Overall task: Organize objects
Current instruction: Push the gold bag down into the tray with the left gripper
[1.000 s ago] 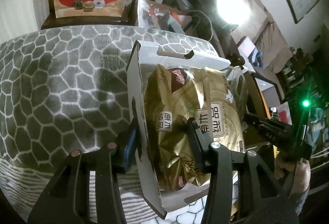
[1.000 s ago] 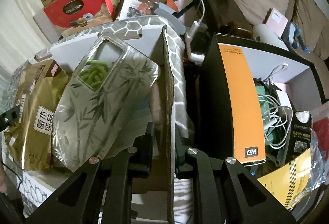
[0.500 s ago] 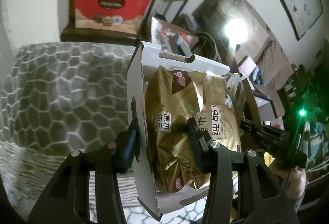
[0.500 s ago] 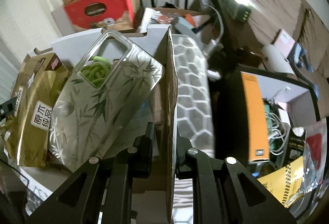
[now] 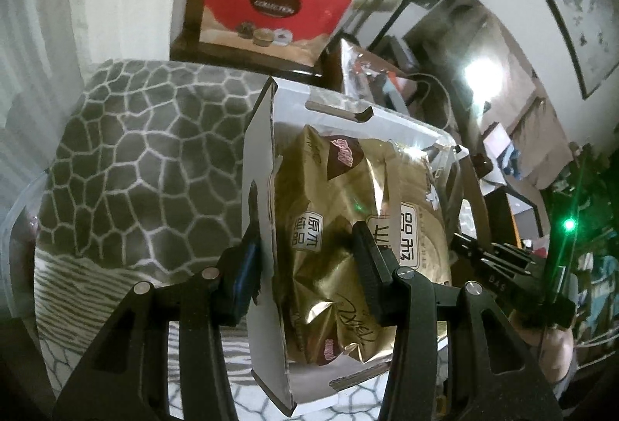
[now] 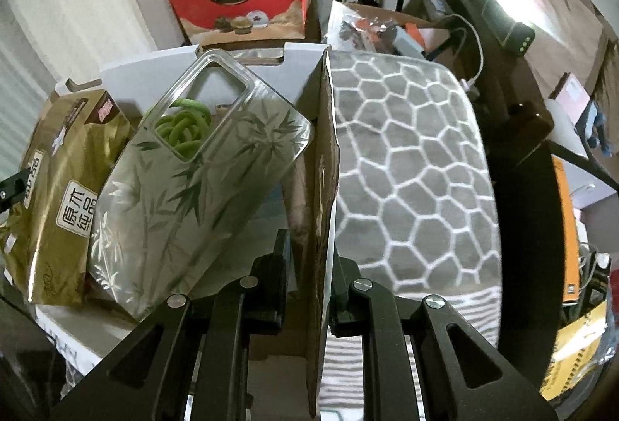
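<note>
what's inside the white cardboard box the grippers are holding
In the white cardboard box: a gold snack bag and a clear bamboo-print phone case leaning over green cord. Whatever lies beneath them is covered.

both wrist views sit close at opposite side walls of the white cardboard box (image 5: 258,165) (image 6: 315,189), facing the red gift bag (image 5: 267,5) (image 6: 236,1). they share the gold snack bag (image 5: 348,235) (image 6: 58,189) and honeycomb blanket (image 5: 147,165) (image 6: 410,169).
</note>
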`<state>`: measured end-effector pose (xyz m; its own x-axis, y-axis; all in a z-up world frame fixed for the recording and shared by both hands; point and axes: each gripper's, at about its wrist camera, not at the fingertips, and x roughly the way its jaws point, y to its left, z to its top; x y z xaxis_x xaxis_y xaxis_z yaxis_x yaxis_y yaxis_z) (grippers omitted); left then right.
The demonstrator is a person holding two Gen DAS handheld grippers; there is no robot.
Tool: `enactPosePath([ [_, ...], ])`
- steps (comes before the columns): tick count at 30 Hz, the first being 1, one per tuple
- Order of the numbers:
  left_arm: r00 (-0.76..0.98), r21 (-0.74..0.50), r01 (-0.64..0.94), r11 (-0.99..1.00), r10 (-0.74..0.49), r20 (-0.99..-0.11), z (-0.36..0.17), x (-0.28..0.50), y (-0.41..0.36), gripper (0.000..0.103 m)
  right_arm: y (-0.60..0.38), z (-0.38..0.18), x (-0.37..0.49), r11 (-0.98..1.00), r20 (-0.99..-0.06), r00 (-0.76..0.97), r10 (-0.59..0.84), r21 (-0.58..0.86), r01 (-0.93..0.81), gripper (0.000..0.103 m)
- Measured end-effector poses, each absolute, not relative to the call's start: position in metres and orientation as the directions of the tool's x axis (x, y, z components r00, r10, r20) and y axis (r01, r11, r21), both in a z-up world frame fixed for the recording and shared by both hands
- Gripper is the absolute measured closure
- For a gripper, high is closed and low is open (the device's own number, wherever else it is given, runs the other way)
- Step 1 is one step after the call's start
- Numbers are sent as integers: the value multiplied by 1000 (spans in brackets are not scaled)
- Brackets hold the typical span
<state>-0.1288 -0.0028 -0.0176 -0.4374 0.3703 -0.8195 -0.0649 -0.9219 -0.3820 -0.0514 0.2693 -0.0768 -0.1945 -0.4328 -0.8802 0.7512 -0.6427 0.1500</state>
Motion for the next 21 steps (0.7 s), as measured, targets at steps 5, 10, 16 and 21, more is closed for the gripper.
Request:
enactPosePath([
  [5,-422,-389,-43,-920,370,-828,-32,-136,-11,60,258,-86,-51,-647,-888,-190,-419,145,748,88],
  [10,-404,-398,-22,-917,373,-836,-46,-141,-14,60,255,-91,-52,-653,-890,-194,-413,141,744,88],
  [16,-397,-415,-15,-910,386,-833,-51,-143,-16,58,258,-90,-50,-651,-882,-197,-429,150,744,86],
  [21,-388,-439,-22,-898,413,-824,-47,-138,-21,48,268,-82,-47,-655,-846,-219,-485,186,733,62],
])
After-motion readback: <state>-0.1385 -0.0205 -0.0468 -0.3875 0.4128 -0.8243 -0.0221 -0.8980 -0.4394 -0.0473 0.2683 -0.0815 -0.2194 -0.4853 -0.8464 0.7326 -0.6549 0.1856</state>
